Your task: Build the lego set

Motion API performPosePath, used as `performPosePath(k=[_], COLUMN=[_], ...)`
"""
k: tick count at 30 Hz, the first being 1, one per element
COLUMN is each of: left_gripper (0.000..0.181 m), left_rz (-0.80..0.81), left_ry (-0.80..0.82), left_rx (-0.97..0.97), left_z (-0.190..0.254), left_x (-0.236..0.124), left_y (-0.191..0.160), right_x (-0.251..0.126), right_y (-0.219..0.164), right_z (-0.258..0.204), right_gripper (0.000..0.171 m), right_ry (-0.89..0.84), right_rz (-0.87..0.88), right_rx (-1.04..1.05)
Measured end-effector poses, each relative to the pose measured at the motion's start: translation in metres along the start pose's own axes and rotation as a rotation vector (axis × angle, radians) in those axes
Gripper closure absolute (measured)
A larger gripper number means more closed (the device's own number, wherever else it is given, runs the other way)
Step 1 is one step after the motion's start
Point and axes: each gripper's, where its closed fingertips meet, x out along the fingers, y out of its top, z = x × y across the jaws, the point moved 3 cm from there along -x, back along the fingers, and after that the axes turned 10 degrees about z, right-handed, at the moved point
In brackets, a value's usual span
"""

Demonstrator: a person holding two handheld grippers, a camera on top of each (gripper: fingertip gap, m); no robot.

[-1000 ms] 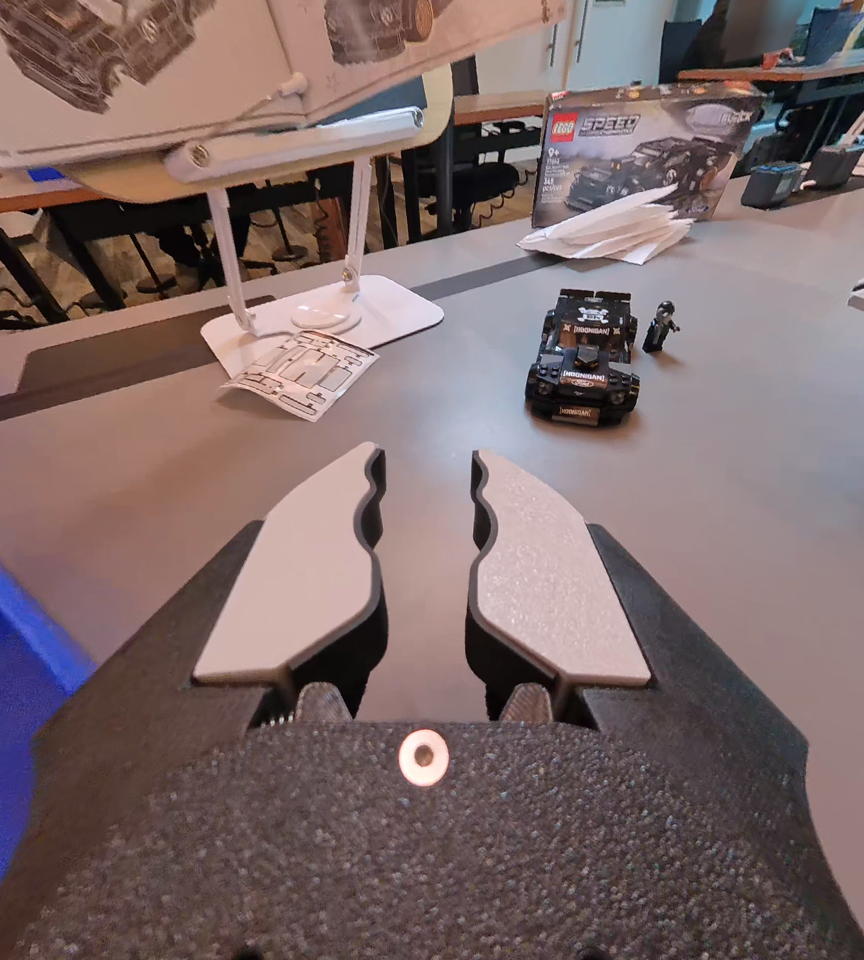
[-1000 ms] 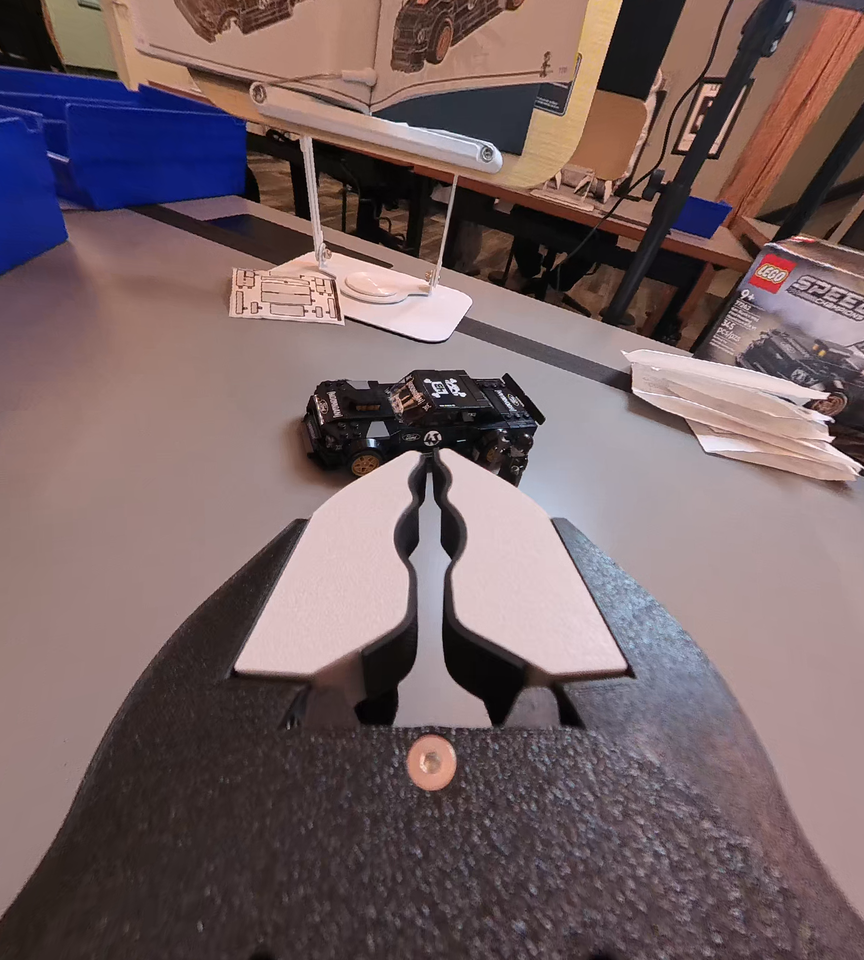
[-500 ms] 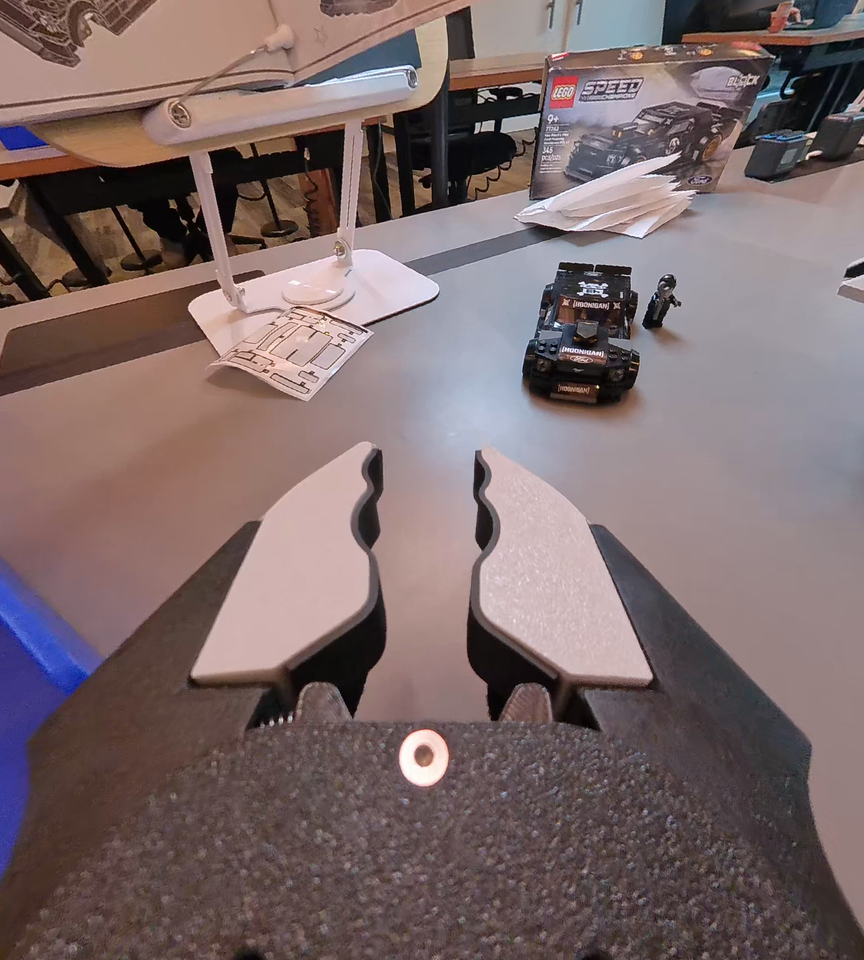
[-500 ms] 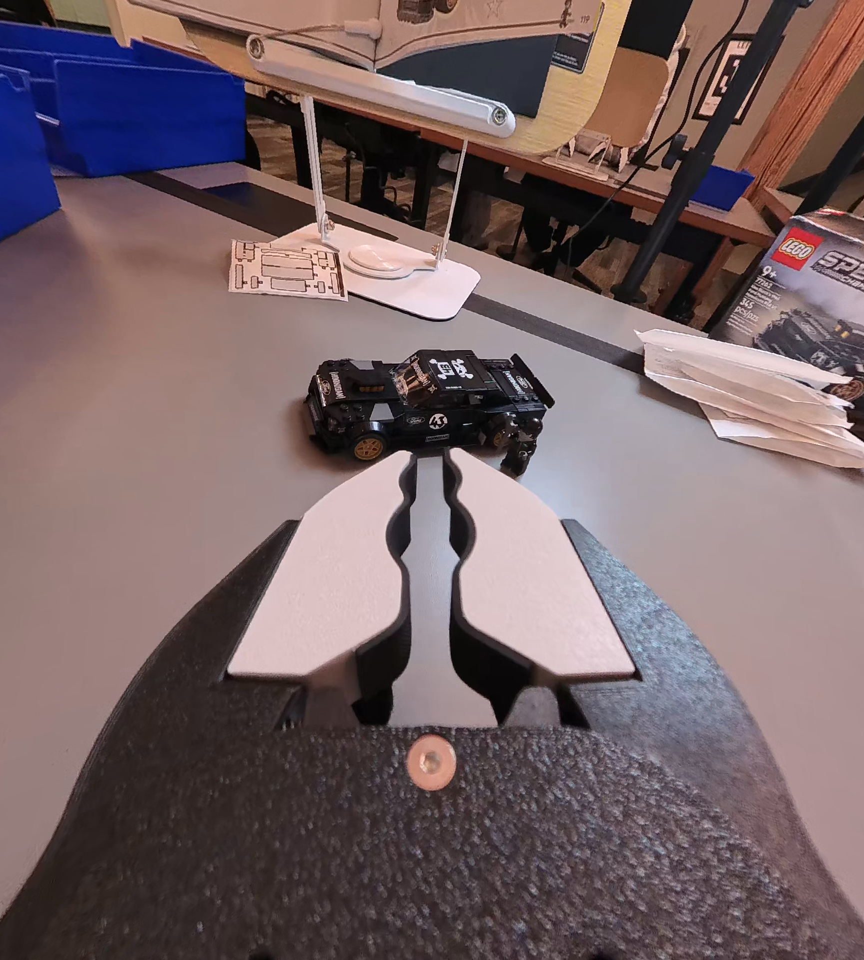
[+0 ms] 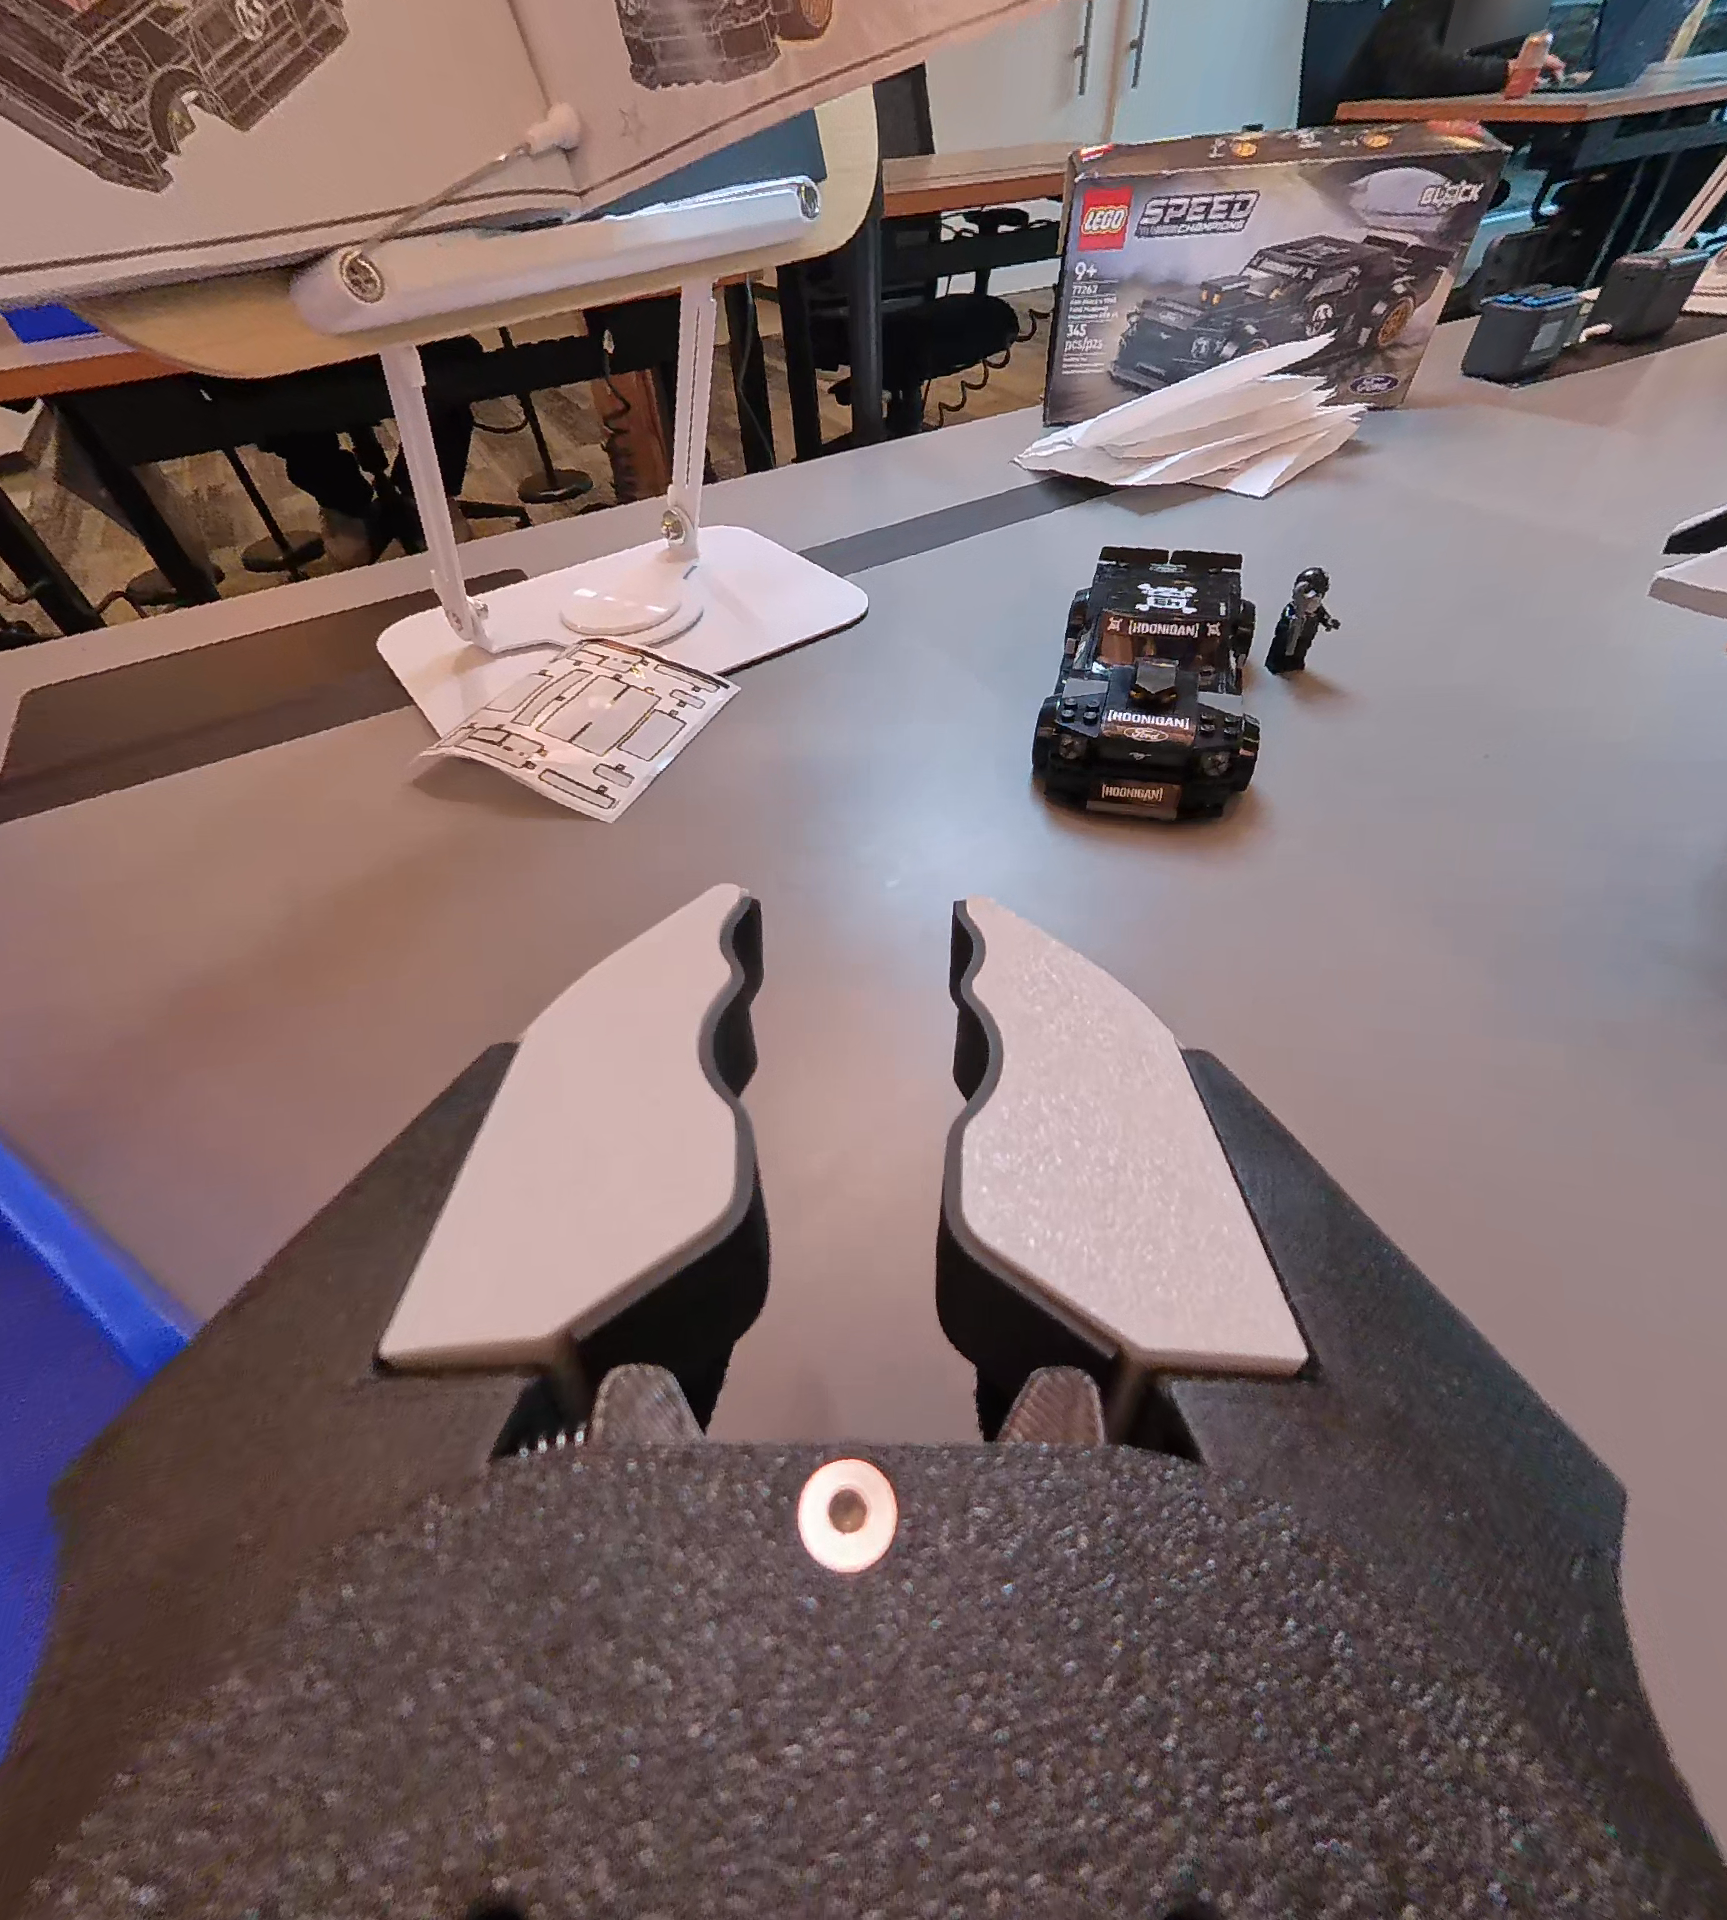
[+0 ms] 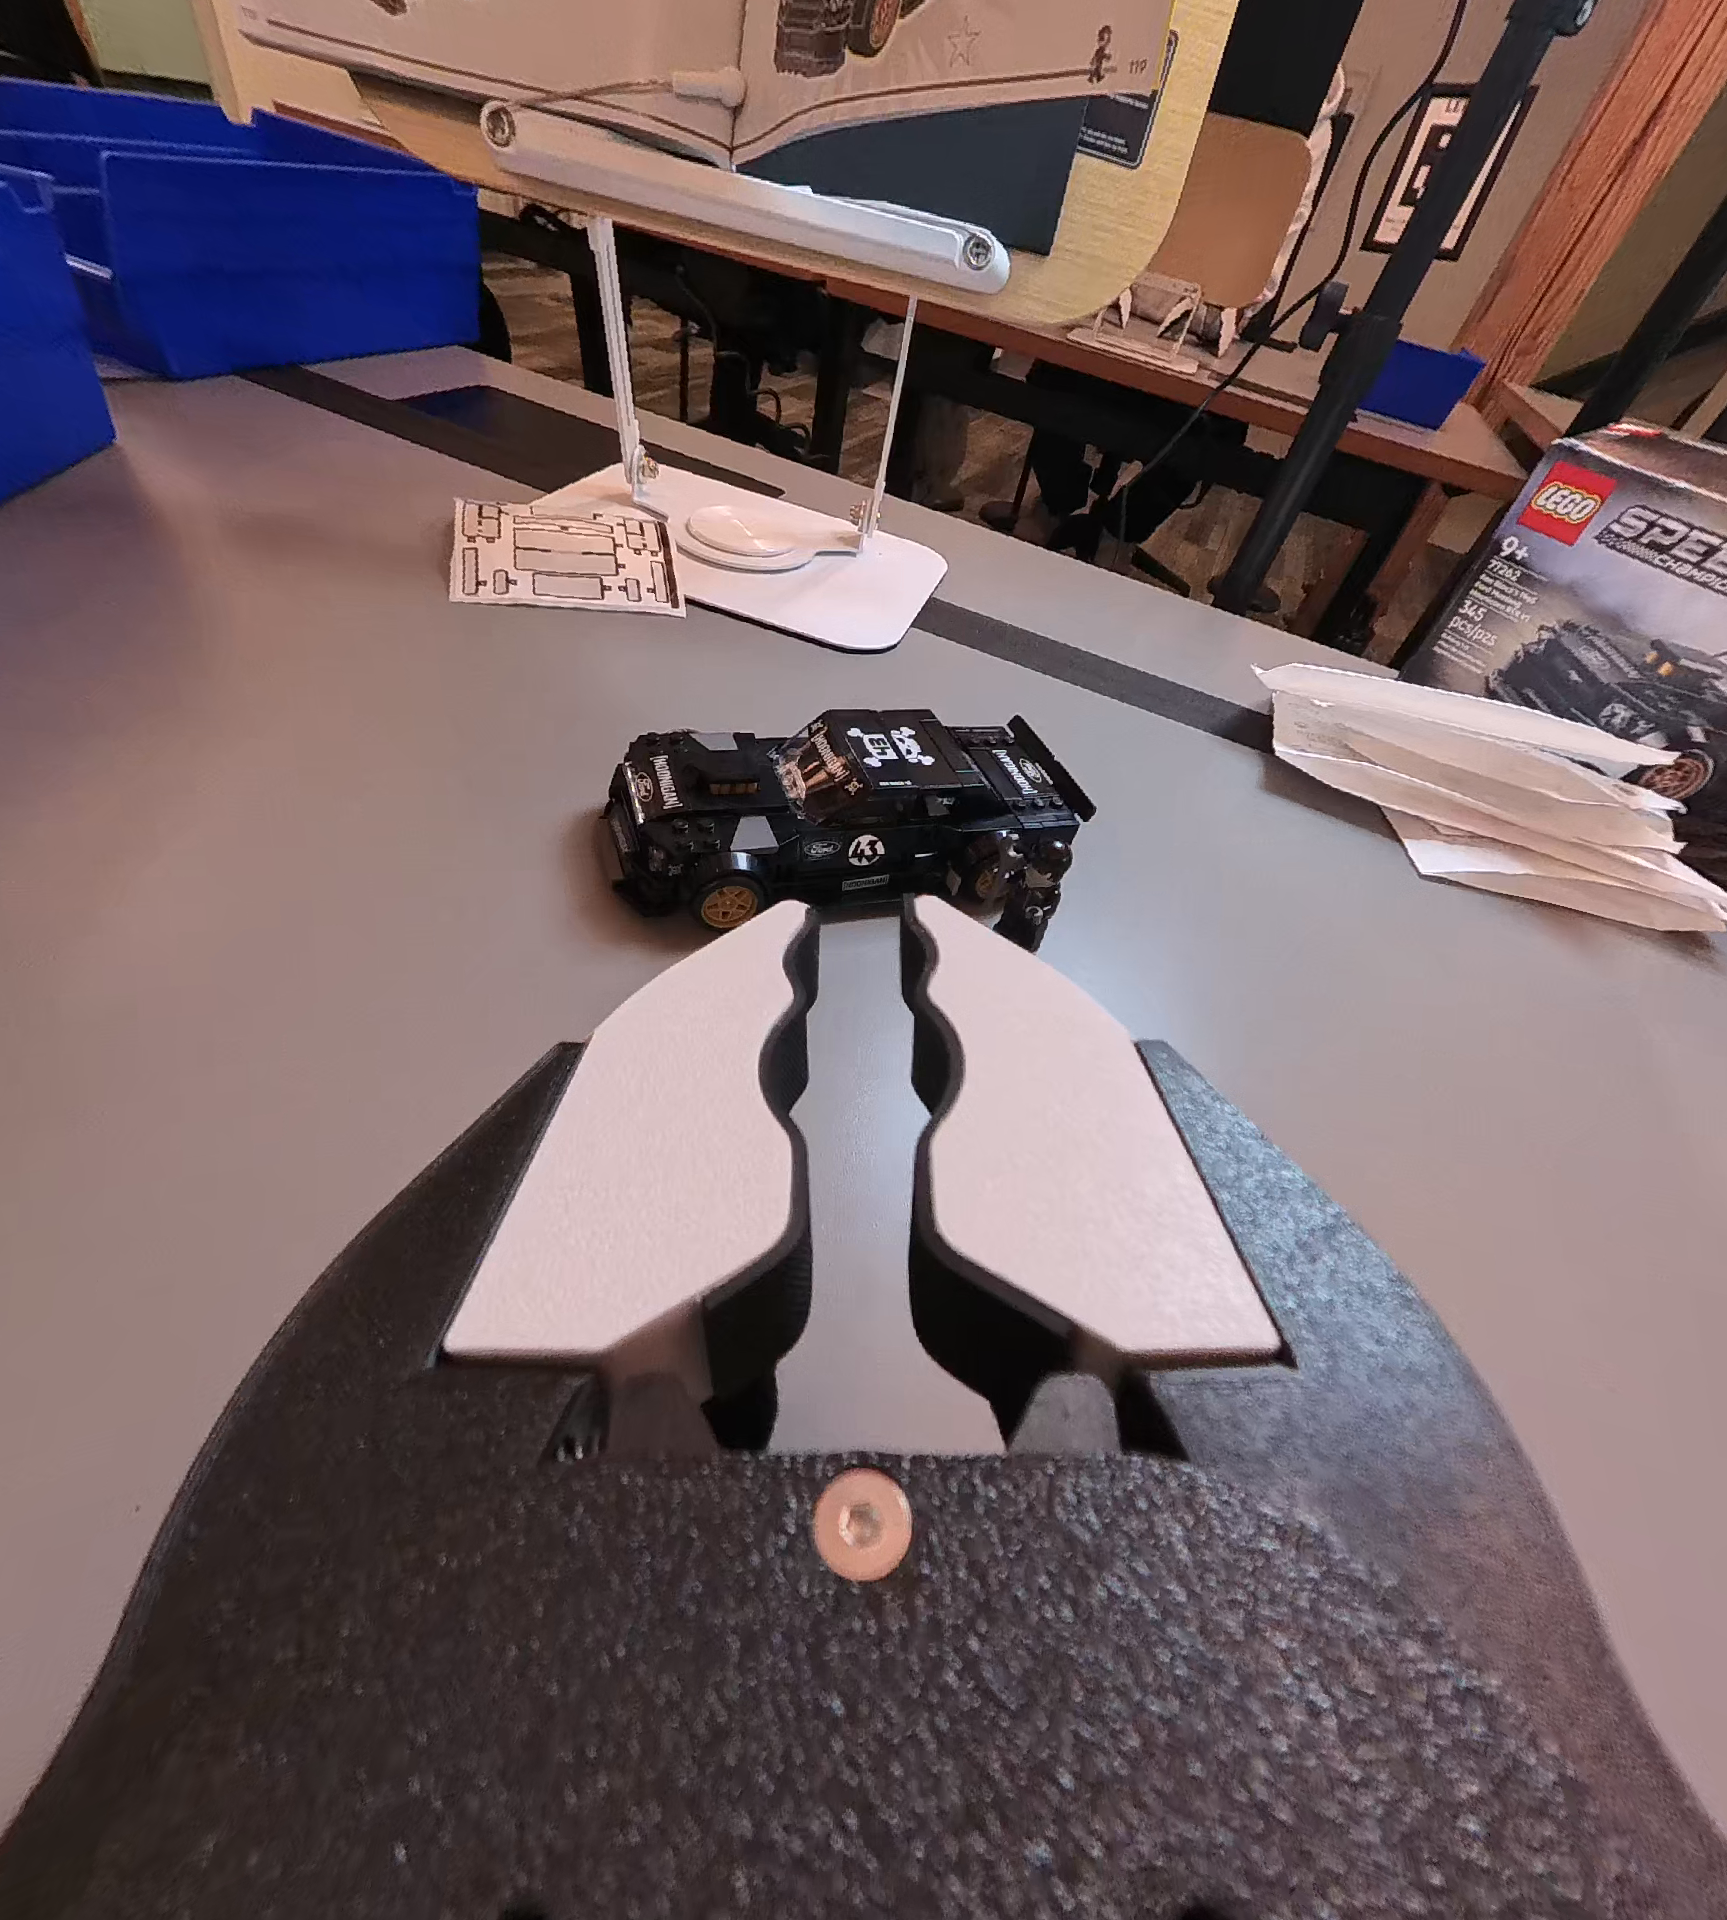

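- Black lego car point(image 6: 843, 821) stands assembled on the grey table point(image 5: 1358, 1143), all wheels down; minifigure point(image 5: 1300, 620) upright just beside its rear corner, apart from it as far as the left wrist view shows
- Right gripper point(image 6: 854, 914): jaws parted by a narrow gap, nothing between them, tips close to the car's near side
- Left gripper point(image 5: 854, 914): jaws spread wider, empty, well back from the car's nose
- Sticker sheet point(image 5: 578, 727) lies beyond the car at the foot of the white manual stand point(image 6: 797, 582); lego box point(image 6: 1669, 623) and paper bags point(image 6: 1482, 790) off past the car's tail
- Build looks essentially done
- Risk: right gripper drifting forward would nudge the car or tip the minifigure, which stands nearest its tips
- Risk: a side squeeze on the car could pop off roof or spoiler pieces
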Motion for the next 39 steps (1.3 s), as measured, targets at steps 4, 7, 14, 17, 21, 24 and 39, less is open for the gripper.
performPosePath(k=[4,7,14,17,21,24,39], left_gripper=[0.147,0.147,0.141,0.138,0.134,0.133,0.131], left_rz=[-0.027,-0.076,-0.136,-0.142,-0.123,-0.126,-0.100], left_ry=[-0.003,-0.011,-0.096,-0.126,-0.161,-0.166,-0.169], left_rx=[-0.002,0.004,0.054,0.084,0.070,0.085,0.079], left_z=[0.002,0.005,0.023,0.031,0.042,0.046,0.048], left_x=[0.001,0.003,0.007,0.009,0.013,0.015,0.013], left_y=[-0.003,-0.009,-0.018,-0.018,-0.014,-0.014,-0.011], right_x=[0.000,0.000,0.004,0.004,0.004,0.001,-0.004], right_y=[-0.001,-0.005,-0.019,-0.020,-0.021,-0.019,-0.008], right_z=[-0.002,-0.005,-0.014,-0.013,-0.011,-0.010,-0.032], right_gripper=[0.155,0.147,0.136,0.130,0.126,0.126,0.126], right_ry=[0.014,0.018,0.016,-0.011,-0.024,-0.037,-0.058], right_rz=[-0.013,-0.048,-0.175,-0.190,-0.194,-0.174,-0.108], right_rx=[0.007,-0.013,-0.065,-0.082,-0.066,-0.063,-0.056])
